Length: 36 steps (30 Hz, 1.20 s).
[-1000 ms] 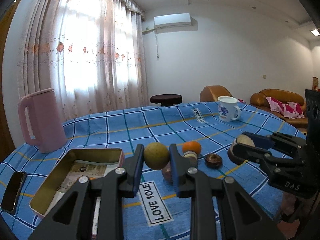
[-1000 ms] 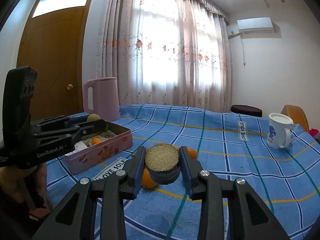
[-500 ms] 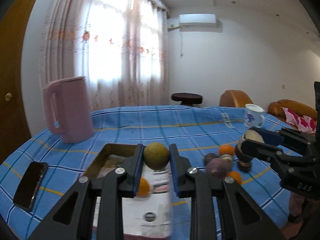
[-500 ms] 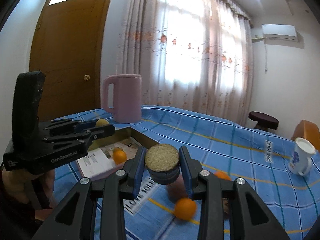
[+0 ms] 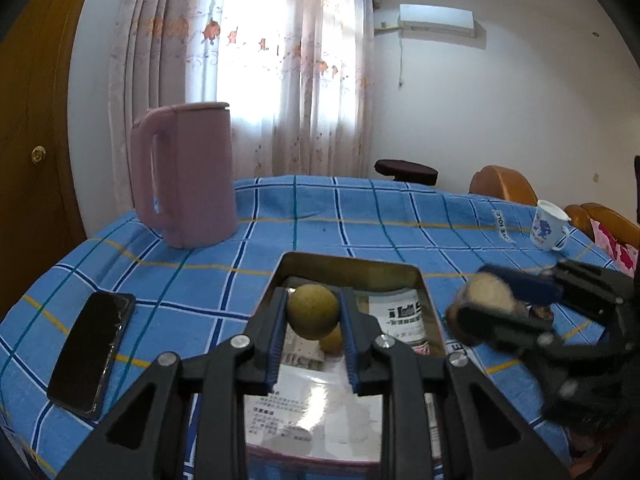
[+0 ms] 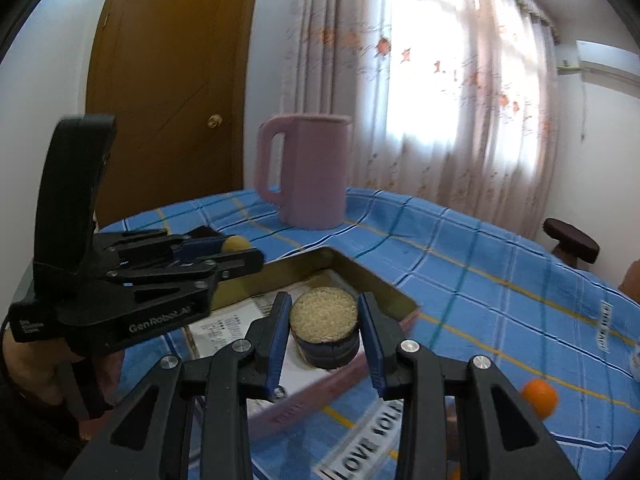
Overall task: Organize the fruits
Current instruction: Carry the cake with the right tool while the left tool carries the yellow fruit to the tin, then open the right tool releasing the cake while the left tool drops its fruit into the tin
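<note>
Your left gripper (image 5: 313,318) is clamped on a round yellow-green fruit (image 5: 313,312), its blue-lined fingers (image 5: 276,332) pressing it from both sides. You are holding it above the open tin box (image 5: 352,268), just inside the box's far wall, with the printed paper lining (image 5: 312,408) beneath and another small yellowish fruit (image 5: 333,342) lying on that lining directly below the held one.

Your right gripper (image 6: 324,330) is clamped on a dark round fruit with a pale cut face (image 6: 324,316), the cut face turned up. You are holding it over the near right part of the tin box, close to the box's right-hand wall (image 6: 394,296). From the left wrist camera that same gripper (image 5: 486,302) shows blurred at the box's right side.

The box sits toward the near edge of the blue checked tablecloth (image 5: 360,216). A pink kettle (image 5: 186,174) stands near the cloth's far left edge, a black phone (image 5: 92,350) lies flat by the left edge, and a white mug (image 5: 549,229) stands at the far right. One orange (image 6: 539,397) rests on the cloth to the right of the box, well apart from it
</note>
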{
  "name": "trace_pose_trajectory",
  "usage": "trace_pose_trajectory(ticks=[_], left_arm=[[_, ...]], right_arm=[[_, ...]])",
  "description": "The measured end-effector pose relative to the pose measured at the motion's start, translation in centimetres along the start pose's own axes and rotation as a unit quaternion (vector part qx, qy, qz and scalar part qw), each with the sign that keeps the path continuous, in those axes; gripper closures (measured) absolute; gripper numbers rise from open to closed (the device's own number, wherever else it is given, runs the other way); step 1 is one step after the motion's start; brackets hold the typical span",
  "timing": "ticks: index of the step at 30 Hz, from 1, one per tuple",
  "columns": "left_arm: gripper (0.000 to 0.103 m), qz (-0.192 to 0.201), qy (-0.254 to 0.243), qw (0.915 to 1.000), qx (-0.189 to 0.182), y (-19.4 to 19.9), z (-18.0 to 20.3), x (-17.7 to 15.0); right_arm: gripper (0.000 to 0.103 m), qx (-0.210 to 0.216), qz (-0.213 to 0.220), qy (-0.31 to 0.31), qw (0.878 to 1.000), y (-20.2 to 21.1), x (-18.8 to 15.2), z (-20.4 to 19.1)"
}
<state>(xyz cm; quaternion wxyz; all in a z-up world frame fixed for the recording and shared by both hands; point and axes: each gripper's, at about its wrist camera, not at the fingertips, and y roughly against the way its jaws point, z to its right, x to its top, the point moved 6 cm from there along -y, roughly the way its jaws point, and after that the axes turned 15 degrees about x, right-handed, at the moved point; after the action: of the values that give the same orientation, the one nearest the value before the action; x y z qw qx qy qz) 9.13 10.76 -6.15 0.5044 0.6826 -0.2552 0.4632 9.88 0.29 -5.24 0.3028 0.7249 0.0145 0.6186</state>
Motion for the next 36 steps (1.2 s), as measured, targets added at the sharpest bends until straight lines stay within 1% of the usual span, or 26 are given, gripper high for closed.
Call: trace_pose_trajectory(ticks=[1, 2, 10, 20, 25, 26, 28, 30, 32, 35, 36], left_arm=[[0.077, -0.003, -0.001, 1.0, 0.0, -0.2, -0.1, -0.1], [0.077, -0.006, -0.003, 1.0, 0.001, -0.4, -0.2, -0.3], [0.077, -0.032, -0.007, 0.9994, 0.005, -1.7, -0.8, -1.2], [0.076, -0.06, -0.019, 0.998, 0.006, -3.0, -0.3, -2.1], [0.076, -0.064, -0.019, 0.9977, 0.009, -3.1, -0.4, -2.2], [0.073, -0.063, -0.02, 0.9978, 0.011, -3.1, -0.4, -2.2], [0.063, -0.06, -0.021, 0.9979, 0.014, -3.0, -0.5, -2.1], [0.043, -0.055, -0.02, 0.9981, 0.019, -2.7, -0.5, -1.9], [0.035, -0.047, -0.015, 0.9986, 0.019, -2.2, -0.7, -1.7], [0.035, -0.036, -0.01, 0.9992, 0.016, -1.5, -0.9, -1.2], [0.034, -0.032, -0.003, 0.9995, 0.009, -1.1, -1.0, -0.9]], right_arm=[[0.067, 0.007, -0.013, 0.002, 1.0, -1.2, -0.3, -0.6], [0.067, 0.007, -0.013, 0.002, 1.0, -1.2, -0.3, -0.6], [0.067, 0.022, -0.056, -0.013, 0.998, -4.2, -1.7, -0.9], [0.067, 0.026, -0.084, -0.011, 0.996, -5.4, -2.1, -1.1], [0.067, 0.029, -0.091, -0.011, 0.995, -5.6, -2.2, -1.1], [0.066, 0.028, -0.093, -0.01, 0.995, -5.6, -2.2, -1.2], [0.065, 0.022, -0.093, -0.006, 0.995, -5.5, -2.2, -1.3], [0.057, 0.021, -0.091, -0.005, 0.996, -5.4, -2.2, -1.4], [0.054, 0.016, -0.087, -0.008, 0.996, -5.2, -2.2, -1.3], [0.054, 0.01, -0.079, -0.02, 0.997, -4.2, -2.1, -1.0], [0.054, 0.004, -0.074, -0.021, 0.997, -3.4, -2.0, -0.8]])
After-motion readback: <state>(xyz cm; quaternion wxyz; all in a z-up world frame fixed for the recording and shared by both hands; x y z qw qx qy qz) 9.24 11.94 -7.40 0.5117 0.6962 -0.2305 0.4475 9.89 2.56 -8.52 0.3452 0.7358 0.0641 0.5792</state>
